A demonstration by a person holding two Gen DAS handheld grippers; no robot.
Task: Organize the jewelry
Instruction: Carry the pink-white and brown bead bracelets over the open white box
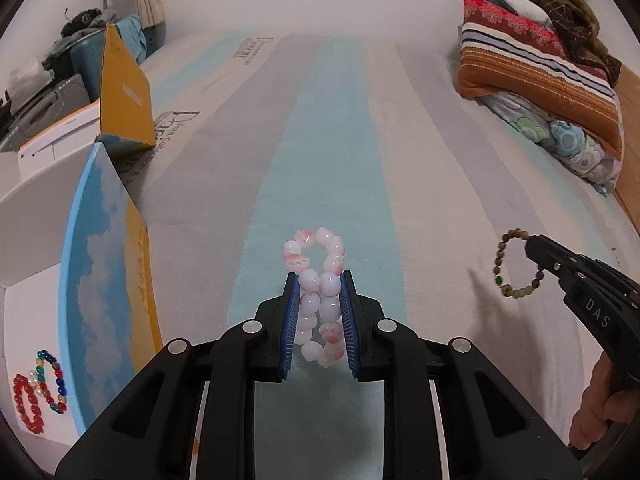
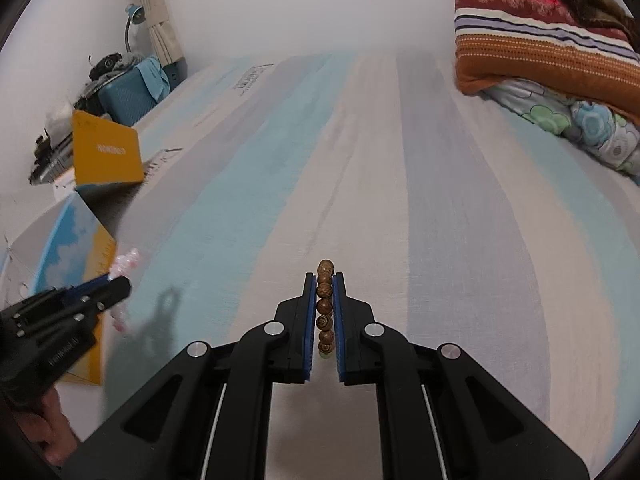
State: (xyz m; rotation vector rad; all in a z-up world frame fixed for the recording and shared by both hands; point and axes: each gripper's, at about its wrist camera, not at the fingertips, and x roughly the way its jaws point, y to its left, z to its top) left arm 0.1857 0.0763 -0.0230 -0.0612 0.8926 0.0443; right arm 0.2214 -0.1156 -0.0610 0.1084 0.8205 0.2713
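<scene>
So right now you've got a bracelet in each hand, both lifted clear of the striped bedsheet [image 1: 332,140]. Your left gripper [image 1: 320,284] is clamped on the pink bead bracelet [image 1: 320,300], squashing the loop into two rows of beads running lengthwise between the pads, with the far end sticking out past the tips. Your right gripper [image 2: 325,280] is closed tight on the wooden bead bracelet [image 2: 325,308], pinching one side of the loop.

The thing that matters: the open box [image 1: 104,280] sits off to your left, just beside the left gripper and well apart from the right one. So the pink one looks like the easy drop first, I reckon; the wooden one has to cross over.

Views differ a lot here. The left wrist view shows the inside of the box, with a red bracelet [image 1: 28,404] and a multicoloured bracelet [image 1: 52,380] already lying on its floor, plus the wooden loop dangling whole. The right wrist view only shows that loop edge-on, and the pink one is a blur.
</scene>
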